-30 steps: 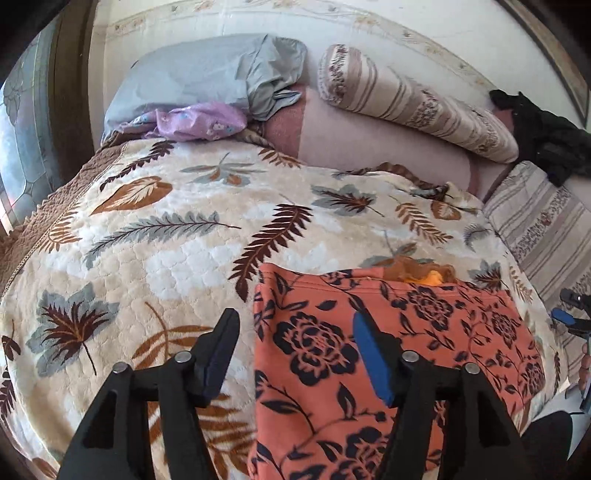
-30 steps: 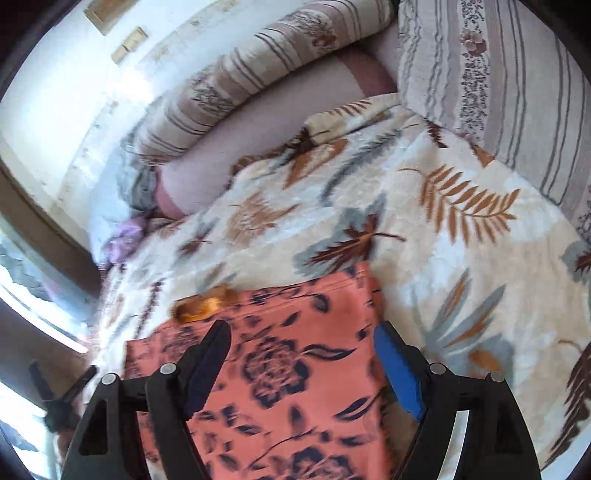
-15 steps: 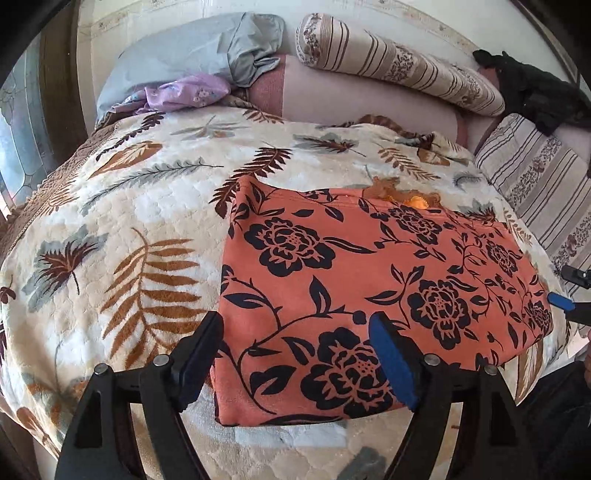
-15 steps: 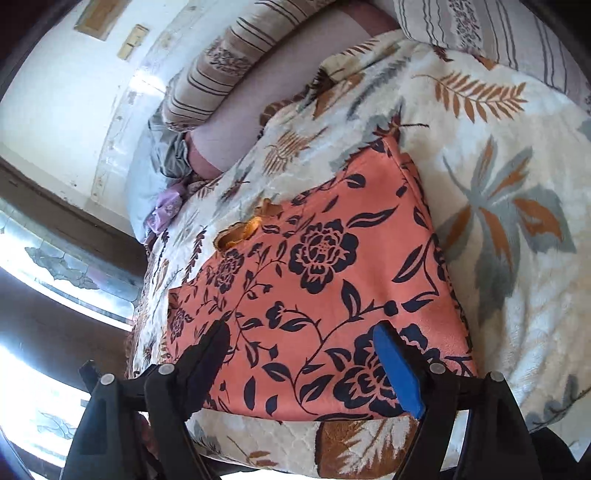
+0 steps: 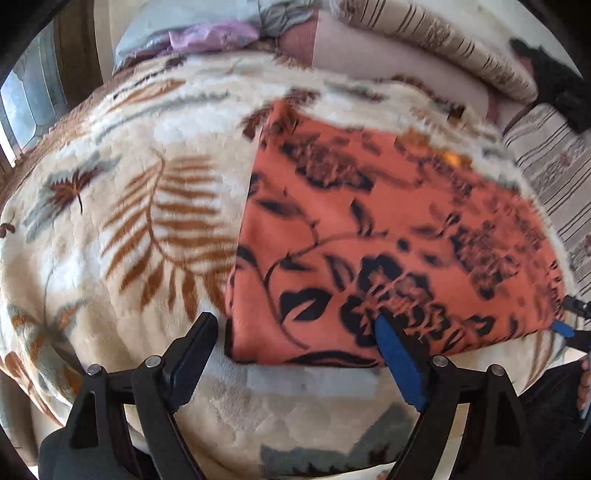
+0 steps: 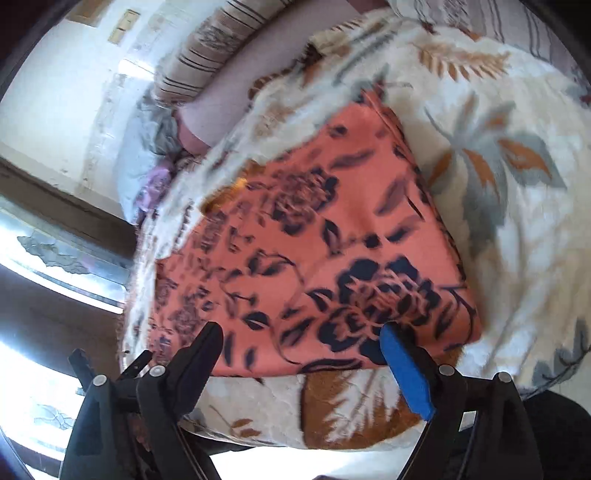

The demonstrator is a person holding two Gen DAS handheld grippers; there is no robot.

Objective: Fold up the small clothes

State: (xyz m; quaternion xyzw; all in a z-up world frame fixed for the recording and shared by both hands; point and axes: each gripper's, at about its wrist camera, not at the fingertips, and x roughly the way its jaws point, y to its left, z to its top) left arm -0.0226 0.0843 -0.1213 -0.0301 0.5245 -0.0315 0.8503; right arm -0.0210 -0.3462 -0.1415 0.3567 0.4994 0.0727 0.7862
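A bed fills most of the room, covered by a cream plush blanket (image 5: 122, 229) printed with brown and grey leaves. At its head lie a grey pillow (image 5: 207, 14) with a lilac cloth (image 5: 210, 37) on it, a striped bolster (image 5: 436, 40) and a mauve cushion (image 5: 388, 59). A dark bundle (image 5: 554, 85) sits in the far corner. The wall (image 6: 55, 85) is pale and scuffed. Bright daylight pours in through a dark-framed window (image 6: 55, 258).

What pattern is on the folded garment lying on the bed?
The garment is orange-red with dark navy flowers and leaves, clearest in the right wrist view.
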